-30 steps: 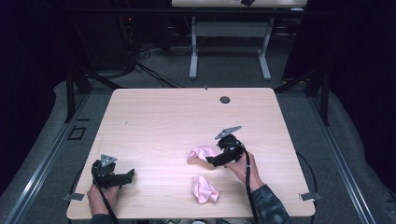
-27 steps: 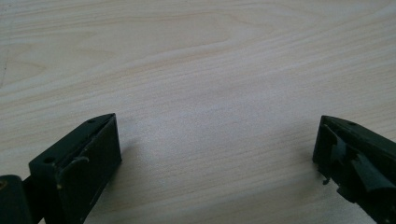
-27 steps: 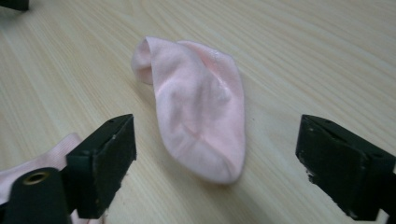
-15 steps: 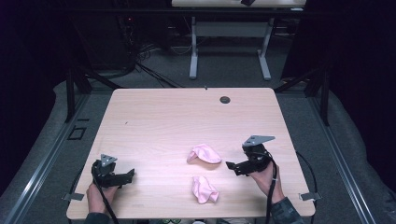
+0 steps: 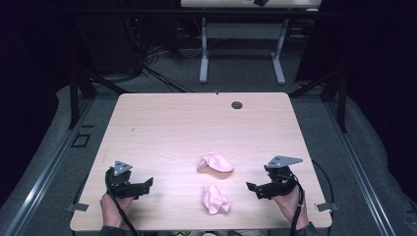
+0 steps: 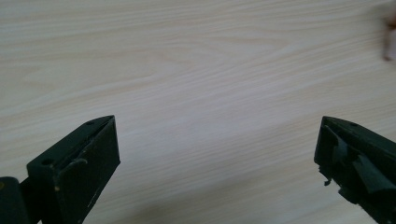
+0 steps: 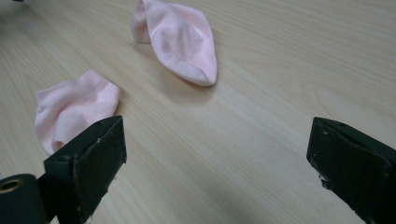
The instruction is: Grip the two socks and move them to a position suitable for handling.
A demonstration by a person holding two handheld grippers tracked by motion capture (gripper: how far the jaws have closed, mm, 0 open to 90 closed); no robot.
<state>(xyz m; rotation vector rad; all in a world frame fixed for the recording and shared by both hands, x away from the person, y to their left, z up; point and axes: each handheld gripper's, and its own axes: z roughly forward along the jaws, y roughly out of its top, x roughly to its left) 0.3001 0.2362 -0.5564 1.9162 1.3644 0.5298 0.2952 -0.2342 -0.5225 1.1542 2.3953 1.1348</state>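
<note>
1. Table (image 5: 172,132): pale wood grain, with a small dark round grommet (image 5: 237,104) near its far edge. No brand, label or readable writing on anything; no containers on the table.
2. Far pink sock (image 5: 215,162): the landmark. It lies flat and folded on the table, a little toward the person's edge from the table's middle. In the right gripper view (image 7: 180,39) it lies ahead of the jaws, apart from them.
3. Near pink sock (image 5: 215,199): crumpled, just on the person's side of the far pink sock, not touching it.
4. Right gripper (image 5: 255,188): right of the far pink sock and nearer the person, well apart from it. Jaws have just been opening and stand wide, bare wood between them.
5. Left gripper (image 5: 147,183): well to the left of the far pink sock. Jaws spread wide, nothing held.
</note>
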